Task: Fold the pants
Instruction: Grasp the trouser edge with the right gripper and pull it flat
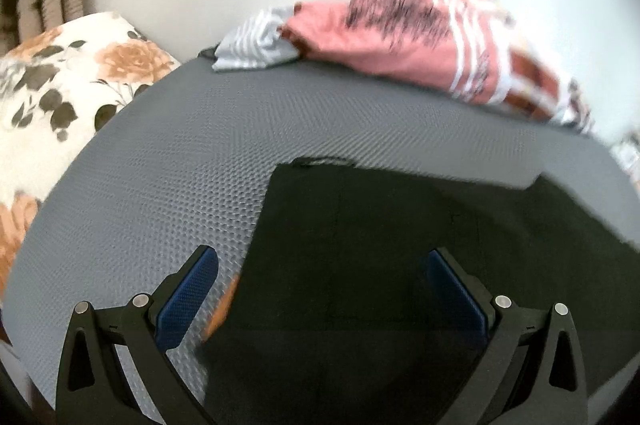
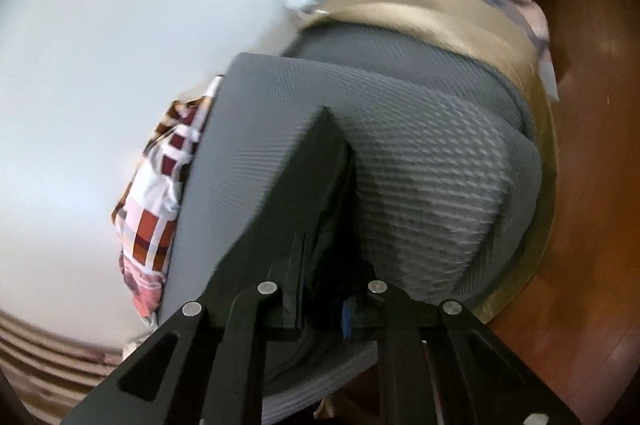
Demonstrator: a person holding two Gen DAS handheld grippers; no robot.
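Left gripper spread wide, empty, poised over the near part of the black pants lying flat on the grey mat, cloth running ahead and rightward. Right gripper clamped on a raised pants fold above the same mat; nearer hand: right.

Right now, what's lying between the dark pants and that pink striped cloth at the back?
Only bare grey textured mat separates the black pants from the pink striped cloth. The left wrist view shows this.
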